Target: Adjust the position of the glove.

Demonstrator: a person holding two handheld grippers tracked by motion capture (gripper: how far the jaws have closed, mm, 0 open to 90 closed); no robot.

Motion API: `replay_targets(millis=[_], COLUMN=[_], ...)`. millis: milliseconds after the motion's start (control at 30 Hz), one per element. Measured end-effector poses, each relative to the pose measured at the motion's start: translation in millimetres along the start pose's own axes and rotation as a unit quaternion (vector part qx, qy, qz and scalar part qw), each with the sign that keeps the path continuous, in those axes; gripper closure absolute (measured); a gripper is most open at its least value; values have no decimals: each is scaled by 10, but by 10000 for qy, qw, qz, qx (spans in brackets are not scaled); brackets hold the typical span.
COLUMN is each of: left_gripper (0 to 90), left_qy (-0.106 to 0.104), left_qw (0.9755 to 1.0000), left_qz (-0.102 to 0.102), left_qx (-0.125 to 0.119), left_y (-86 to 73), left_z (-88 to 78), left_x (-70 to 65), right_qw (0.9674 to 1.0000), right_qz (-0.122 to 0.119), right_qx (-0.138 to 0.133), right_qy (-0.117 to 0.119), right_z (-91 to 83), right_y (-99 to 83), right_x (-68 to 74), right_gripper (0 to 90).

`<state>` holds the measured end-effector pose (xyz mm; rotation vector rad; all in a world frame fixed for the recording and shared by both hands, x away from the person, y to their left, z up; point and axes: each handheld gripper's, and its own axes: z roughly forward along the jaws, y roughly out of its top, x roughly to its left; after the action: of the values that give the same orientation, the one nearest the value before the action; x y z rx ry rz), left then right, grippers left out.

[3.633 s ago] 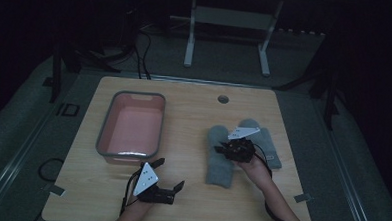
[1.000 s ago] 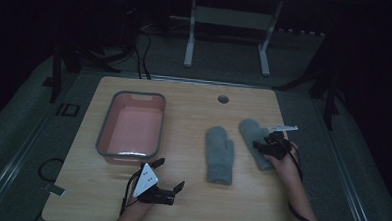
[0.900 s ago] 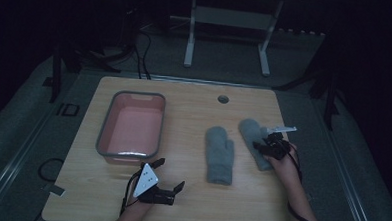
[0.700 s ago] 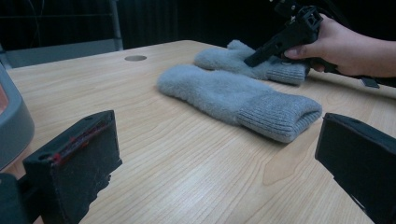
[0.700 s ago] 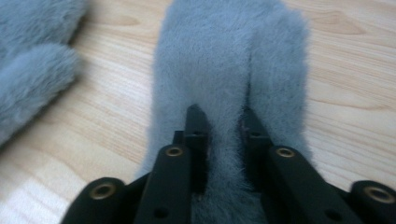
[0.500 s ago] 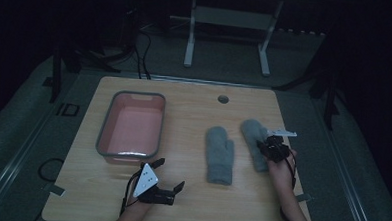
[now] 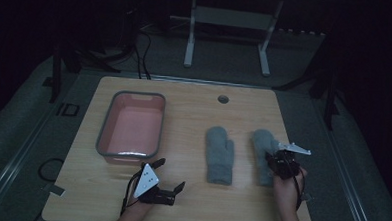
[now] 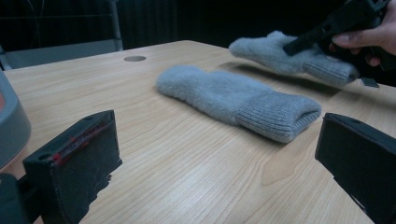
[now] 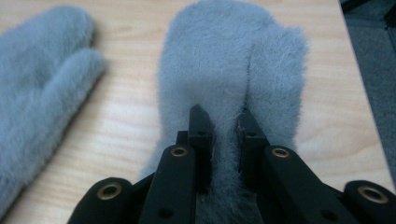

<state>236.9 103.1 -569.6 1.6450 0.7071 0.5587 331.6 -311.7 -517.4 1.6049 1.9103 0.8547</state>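
My left gripper (image 7: 170, 175) rests on the near edge of the table (image 7: 194, 105), its 2 jaws standing wide apart with nothing between them. In the left gripper view only bare wood lies between the jaws, and beyond them the left mitten (image 8: 236, 100) lies flat, its ribbed cuff turned toward my right jaw.

My right gripper (image 9: 223, 126) is clamped on the right mitten (image 9: 229, 65). Its jaws have just been closing, and now they pinch a ridge of the grey fleece between them, low on the mitten's body near the cuff. From there the mitten stretches away from the gripper, the thumb along its right side in the right gripper view. In the left gripper view the cuff end looks raised off the table, with a shadow under it.

In the high view the right mitten (image 7: 264, 148) sits near the table's right edge, just beside the left mitten (image 7: 219, 154), the 2 apart and roughly parallel. Farther left stands a grey tray (image 7: 104, 131) with a pink inside, just beyond my left gripper. At the far side a small round hole (image 7: 223, 99) is set in the tabletop.
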Motion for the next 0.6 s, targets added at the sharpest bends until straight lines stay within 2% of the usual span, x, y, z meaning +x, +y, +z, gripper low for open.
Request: replay_targets(millis=[267, 467, 567, 600], left_gripper=[1, 1, 1, 1], left_qy=[-5, -34, -36, -36], left_qw=[10000, 10000, 10000, 10000], left_qz=[8, 28, 31, 30], left_qx=[1, 12, 10, 11], left_y=[0, 0, 1, 1], left_z=[4, 2, 3, 3], left_x=[-4, -7, -9, -8], right_qw=[9998, 9998, 9998, 9997], right_qz=[47, -113, -74, -84], right_qx=[185, 185, 163, 155], right_qy=[-62, 17, 79, 142], right_z=[186, 274, 280, 284], right_y=[-64, -120, -126, -127], right_x=[-54, -66, -87, -93], right_gripper=[772, 655, 611, 557])
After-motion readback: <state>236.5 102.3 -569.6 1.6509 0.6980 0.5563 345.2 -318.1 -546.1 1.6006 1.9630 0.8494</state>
